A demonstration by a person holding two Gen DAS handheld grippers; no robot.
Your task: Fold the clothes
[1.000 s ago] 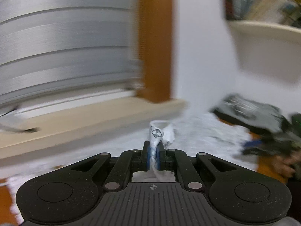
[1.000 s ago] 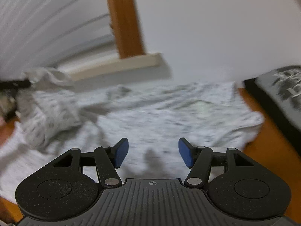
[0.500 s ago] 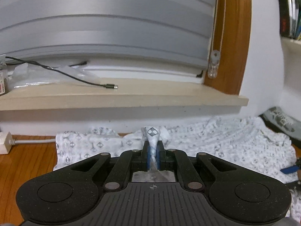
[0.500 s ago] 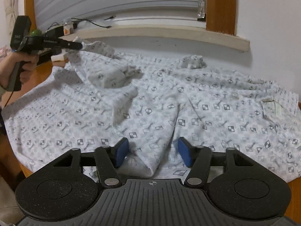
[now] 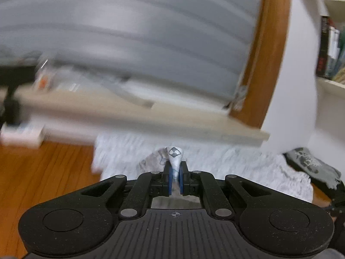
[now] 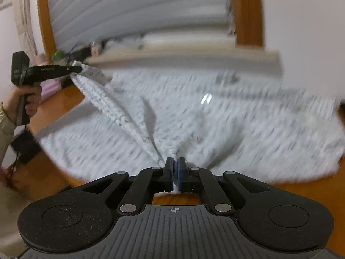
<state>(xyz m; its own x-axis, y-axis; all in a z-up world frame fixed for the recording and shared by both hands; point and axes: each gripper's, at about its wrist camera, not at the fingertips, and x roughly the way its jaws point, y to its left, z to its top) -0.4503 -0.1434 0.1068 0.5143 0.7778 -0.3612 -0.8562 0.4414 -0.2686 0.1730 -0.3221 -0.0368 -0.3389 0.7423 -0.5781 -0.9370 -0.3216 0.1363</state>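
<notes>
A white garment with a small grey pattern (image 6: pixel 248 118) lies spread on a wooden surface (image 6: pixel 301 192) below a window sill. The right gripper (image 6: pixel 177 172) is at the garment's near edge. Its jaws are closing the last bit, and the pads pinch a bunch of the cloth. In the right wrist view the left gripper (image 6: pixel 78 68), held by a hand (image 6: pixel 29 101), lifts a corner at the far left. A taut ridge of cloth runs between the two grippers. In the left wrist view the left gripper (image 5: pixel 175 171) is shut on a fold of the garment (image 5: pixel 248 168).
A dark grey printed garment (image 5: pixel 312 166) lies to the right of the white one. The sill (image 5: pixel 151 116) and grey blinds (image 5: pixel 129 43) are behind. A white power strip (image 5: pixel 21 137) sits on the bare wood (image 5: pixel 43 172) at left, and a bookshelf (image 5: pixel 330 49) stands at right.
The right gripper, open over the near edge before, has shut on the cloth. The left gripper kept its hold and pulled its corner outward. The cloth between them is now stretched.
</notes>
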